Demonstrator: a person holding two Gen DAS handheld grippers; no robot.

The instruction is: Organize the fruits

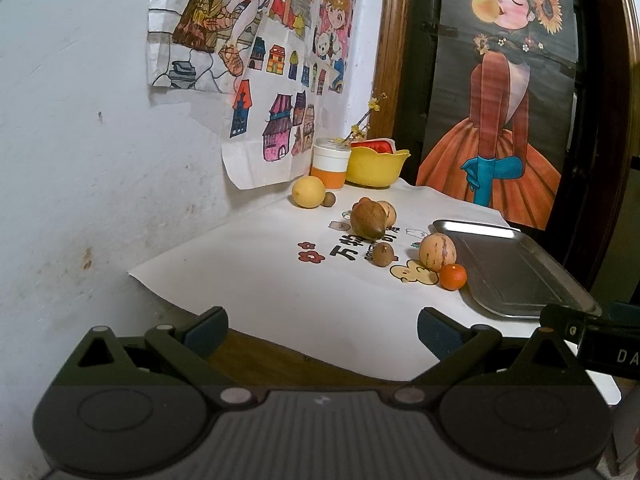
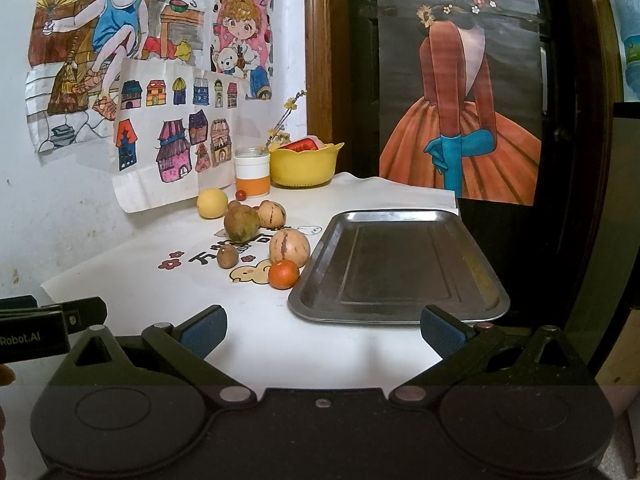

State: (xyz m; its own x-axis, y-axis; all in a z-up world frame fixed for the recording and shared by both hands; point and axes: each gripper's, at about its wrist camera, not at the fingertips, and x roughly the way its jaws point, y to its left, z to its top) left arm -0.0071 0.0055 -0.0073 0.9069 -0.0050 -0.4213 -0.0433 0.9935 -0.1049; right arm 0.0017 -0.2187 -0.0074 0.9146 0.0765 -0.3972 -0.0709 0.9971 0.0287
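Steel and bare, a rectangular metal tray (image 2: 396, 264) lies on the right side of a white-papered bench (image 2: 256, 320). Fruit sits loose just left of it: a small orange mandarin (image 2: 283, 274) nearest the tray's edge, a pale striped melon (image 2: 289, 247) behind it, then a brown-green mango (image 2: 241, 223), a small brown fruit (image 2: 227, 256), possibly a kiwi, and a yellow lemon (image 2: 212, 203) near the wall. A yellow bowl (image 2: 306, 165) stands at the back. The left tool (image 1: 322, 334) and right tool (image 2: 322, 332) hover wide open, holding nothing.
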